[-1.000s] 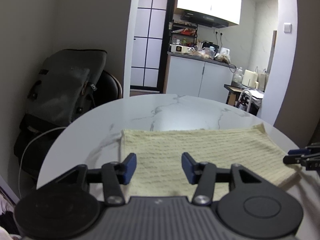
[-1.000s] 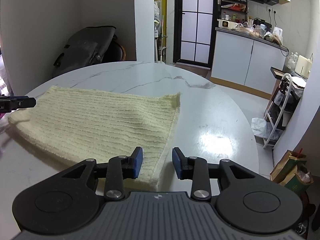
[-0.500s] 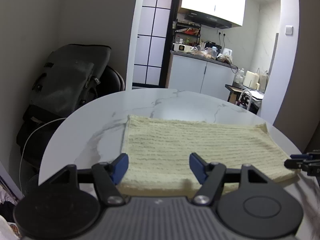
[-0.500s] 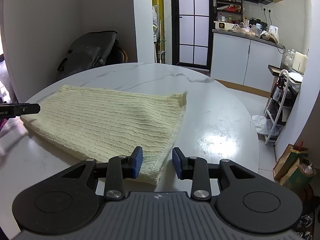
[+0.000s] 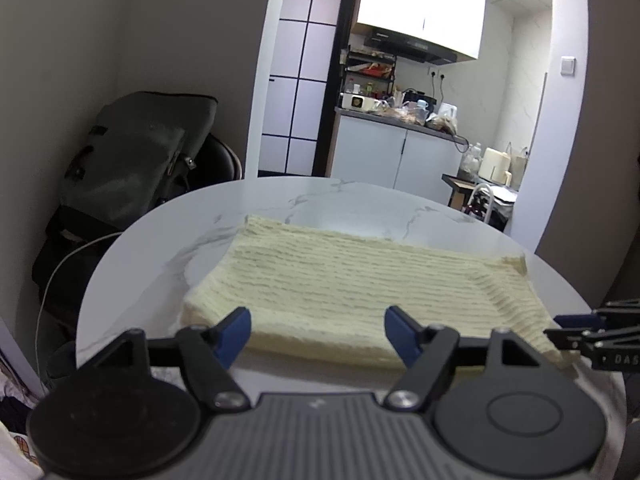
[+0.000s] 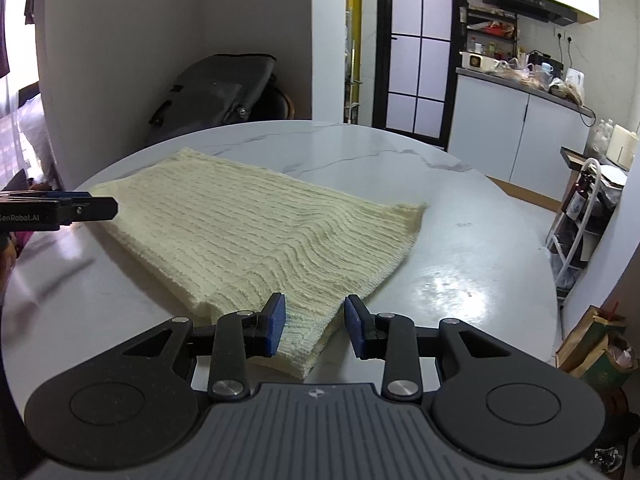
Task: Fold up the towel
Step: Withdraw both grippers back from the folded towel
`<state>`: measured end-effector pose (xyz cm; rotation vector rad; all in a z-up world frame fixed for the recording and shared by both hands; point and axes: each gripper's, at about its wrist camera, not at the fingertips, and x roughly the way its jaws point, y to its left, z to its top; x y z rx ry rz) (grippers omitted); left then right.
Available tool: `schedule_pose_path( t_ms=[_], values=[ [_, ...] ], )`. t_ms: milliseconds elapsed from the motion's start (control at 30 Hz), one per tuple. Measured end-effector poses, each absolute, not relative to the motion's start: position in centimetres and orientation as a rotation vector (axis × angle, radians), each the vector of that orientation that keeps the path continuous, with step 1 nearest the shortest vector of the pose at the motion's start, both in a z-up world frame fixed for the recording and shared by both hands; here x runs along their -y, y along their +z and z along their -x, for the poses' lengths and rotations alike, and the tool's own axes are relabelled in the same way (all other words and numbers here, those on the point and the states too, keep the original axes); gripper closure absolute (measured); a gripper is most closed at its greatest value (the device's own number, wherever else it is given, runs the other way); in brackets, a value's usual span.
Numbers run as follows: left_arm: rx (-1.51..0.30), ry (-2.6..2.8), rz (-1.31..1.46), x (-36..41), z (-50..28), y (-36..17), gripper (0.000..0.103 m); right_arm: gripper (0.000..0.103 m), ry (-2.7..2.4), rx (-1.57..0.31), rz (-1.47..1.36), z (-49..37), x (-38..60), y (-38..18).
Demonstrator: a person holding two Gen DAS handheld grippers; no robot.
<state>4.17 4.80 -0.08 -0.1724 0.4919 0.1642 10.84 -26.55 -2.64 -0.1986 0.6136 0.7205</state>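
Your left gripper [image 5: 318, 330] has just been opening; its jaws stand wide, gripping nothing. Your right gripper [image 6: 314, 326] stands narrower, the towel [image 6: 256, 232] corner between unpressed pads. The cream towel lies folded on the round marble table [image 6: 460, 248].

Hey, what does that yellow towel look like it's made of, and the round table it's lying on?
The towel looks like soft woven or knitted cotton, pale cream-yellow and matte: fine raised ribs run across it and its edges look fuzzy. The table looks like polished marble or a marble-look slab: white with thin grey veins and glossy glare patches. Real stone or imitation cannot be told from here.
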Motion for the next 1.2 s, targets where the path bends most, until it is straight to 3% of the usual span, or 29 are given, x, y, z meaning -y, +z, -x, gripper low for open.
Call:
schedule_pose_path(
  t_ms=[700,900,1200],
  values=[
    [-0.489,0.123,0.103,-0.7,0.3,-0.3,0.022,0.065,0.762,-0.615,0.167,-6.2,26.7,-2.8],
    [-0.484,0.114,0.056,0.8,1.0,-0.4,0.019,0.052,0.794,-0.616,0.159,-4.8,26.5,-2.8],
    [-0.496,0.110,0.030,1.6,2.0,-0.7,0.019,0.047,0.822,-0.620,0.169,-3.9,26.2,-2.7]
  ],
)
